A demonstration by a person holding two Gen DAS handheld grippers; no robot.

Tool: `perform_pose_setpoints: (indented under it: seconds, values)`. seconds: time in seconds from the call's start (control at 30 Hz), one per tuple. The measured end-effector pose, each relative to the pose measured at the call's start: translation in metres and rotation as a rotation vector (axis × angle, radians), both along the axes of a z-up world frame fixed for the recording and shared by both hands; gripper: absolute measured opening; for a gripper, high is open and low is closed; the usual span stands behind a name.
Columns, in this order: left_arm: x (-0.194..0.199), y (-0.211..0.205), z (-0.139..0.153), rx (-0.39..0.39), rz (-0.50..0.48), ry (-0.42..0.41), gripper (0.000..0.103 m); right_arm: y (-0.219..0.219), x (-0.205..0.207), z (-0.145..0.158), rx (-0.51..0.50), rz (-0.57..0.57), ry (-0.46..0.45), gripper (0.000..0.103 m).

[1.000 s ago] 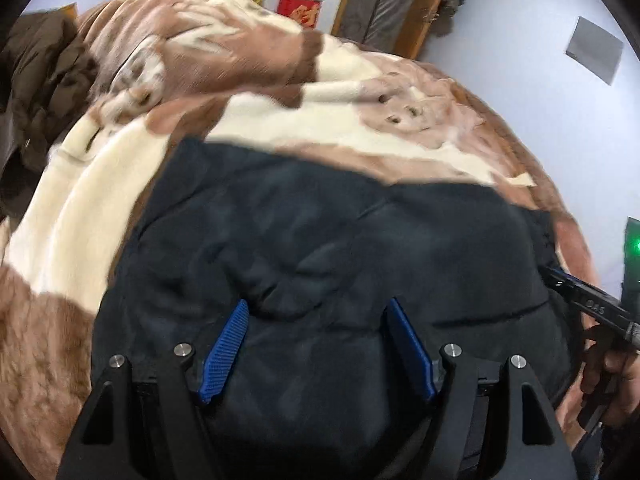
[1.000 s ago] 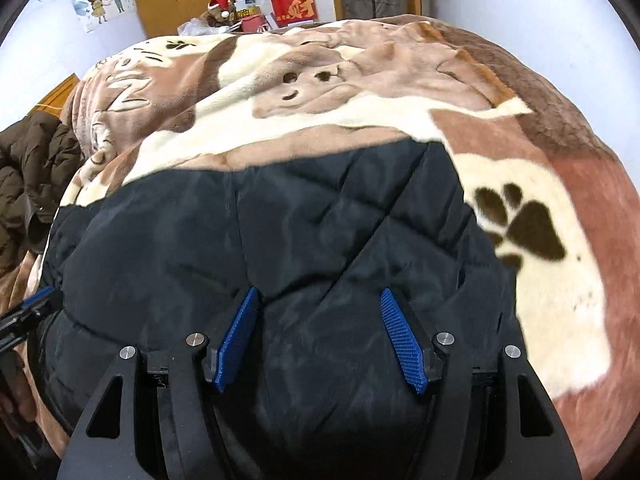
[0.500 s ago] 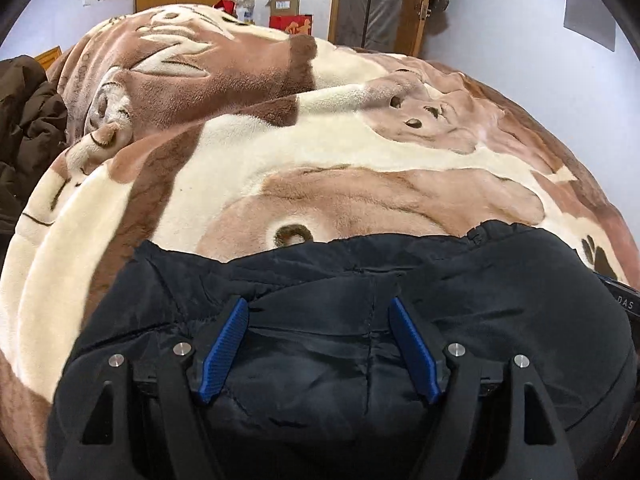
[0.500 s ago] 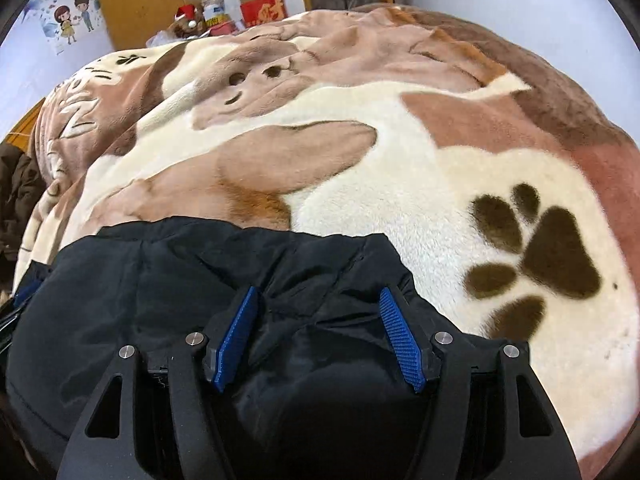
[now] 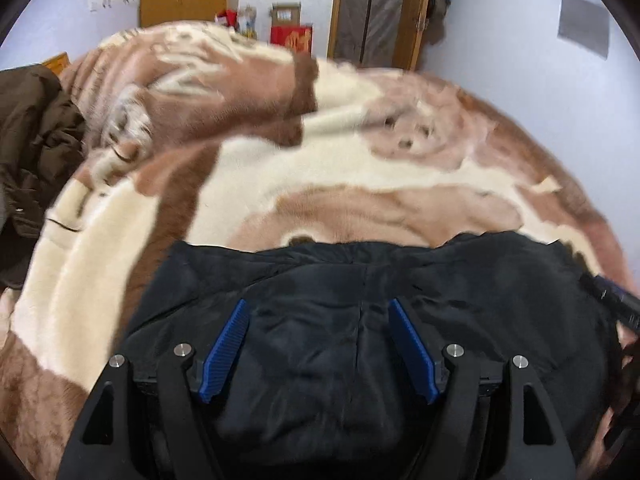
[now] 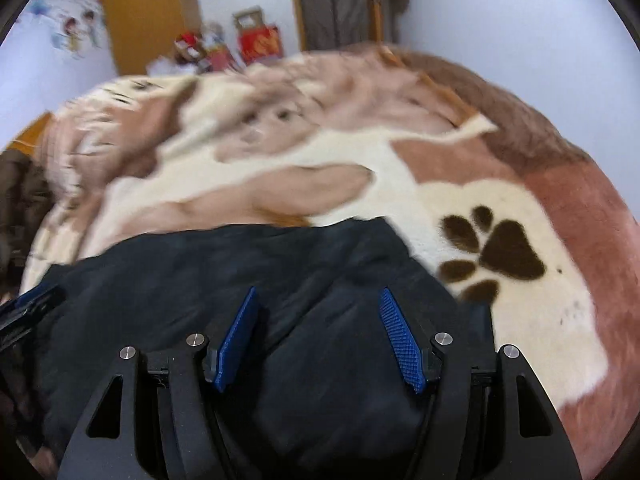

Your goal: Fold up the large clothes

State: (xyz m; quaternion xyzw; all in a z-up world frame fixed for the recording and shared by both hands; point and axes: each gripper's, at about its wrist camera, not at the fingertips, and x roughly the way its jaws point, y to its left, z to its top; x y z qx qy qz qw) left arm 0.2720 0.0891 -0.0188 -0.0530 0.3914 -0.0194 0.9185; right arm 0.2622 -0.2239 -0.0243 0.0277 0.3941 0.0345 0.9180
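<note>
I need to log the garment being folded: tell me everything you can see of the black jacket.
The black jacket looks like smooth, slightly shiny padded fabric with stitched seams and soft creases. It lies bunched on the brown-and-cream plush blanket, near the camera. Its far edge runs roughly straight across. Its fabric fills the space between the fingers of the left gripper and right gripper.

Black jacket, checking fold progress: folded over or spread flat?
Folded over: the black jacket lies bunched, doubled, covering only the blanket's near part.
</note>
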Motion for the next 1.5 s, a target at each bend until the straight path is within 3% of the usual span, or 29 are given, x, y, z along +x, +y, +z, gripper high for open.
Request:
perform_pose_setpoints:
  seconds: [0.07, 0.13, 0.2, 0.33, 0.43, 0.57, 0.7, 0.77, 0.87, 0.93, 0.97, 1.07, 1.23, 1.4, 1.5]
  values:
    - [-0.01, 0.007, -0.003, 0.029, 0.022, -0.005, 0.075, 0.009, -0.002, -0.014, -0.052, 0.027, 0.011, 0.063]
    - [-0.009, 0.016, -0.02, 0.051, 0.055, 0.036, 0.076, 0.005, 0.0, -0.026, -0.033, 0.038, -0.007, 0.063]
    - [-0.009, 0.022, -0.031, 0.028, 0.059, 0.025, 0.076, 0.001, 0.006, -0.033, -0.012, 0.042, 0.009, 0.064]
    - [0.0, 0.013, -0.042, 0.079, 0.072, 0.006, 0.077, 0.006, 0.01, -0.042, -0.04, 0.038, 0.004, 0.064]
    - [0.002, 0.014, -0.047, 0.07, 0.085, 0.001, 0.077, 0.009, 0.01, -0.045, -0.049, 0.036, 0.008, 0.064]
    - [0.002, 0.016, -0.037, 0.062, 0.075, 0.04, 0.076, 0.003, 0.014, -0.028, -0.02, 0.037, 0.085, 0.064]
    - [-0.027, 0.023, -0.009, 0.021, 0.05, 0.01, 0.076, -0.014, -0.016, 0.007, 0.017, 0.042, 0.023, 0.064]
    - [-0.05, 0.026, 0.001, -0.002, 0.029, -0.028, 0.076, -0.024, -0.034, 0.011, 0.017, 0.044, 0.006, 0.064]
    - [-0.07, 0.027, -0.014, 0.028, 0.022, -0.012, 0.076, -0.038, -0.044, -0.016, -0.005, 0.031, 0.072, 0.064]
    - [-0.072, 0.036, -0.036, -0.01, 0.039, 0.026, 0.077, -0.043, -0.045, -0.035, -0.021, 0.041, 0.08, 0.063]
    - [-0.073, 0.038, -0.042, -0.03, 0.041, 0.025, 0.077, -0.042, -0.044, -0.041, -0.028, 0.046, 0.082, 0.063]
    - [-0.068, 0.031, -0.046, 0.011, 0.049, 0.021, 0.077, -0.039, -0.038, -0.043, -0.035, 0.023, 0.097, 0.063]
    - [-0.067, 0.03, -0.037, 0.021, 0.065, 0.05, 0.076, -0.039, -0.039, -0.026, -0.047, 0.008, 0.124, 0.062]
    - [-0.107, 0.026, -0.005, -0.014, 0.044, 0.004, 0.074, -0.035, -0.081, 0.013, 0.011, 0.051, 0.04, 0.062]
    - [-0.125, 0.011, -0.004, -0.034, 0.005, 0.013, 0.074, -0.019, -0.096, 0.008, 0.047, 0.102, 0.066, 0.062]
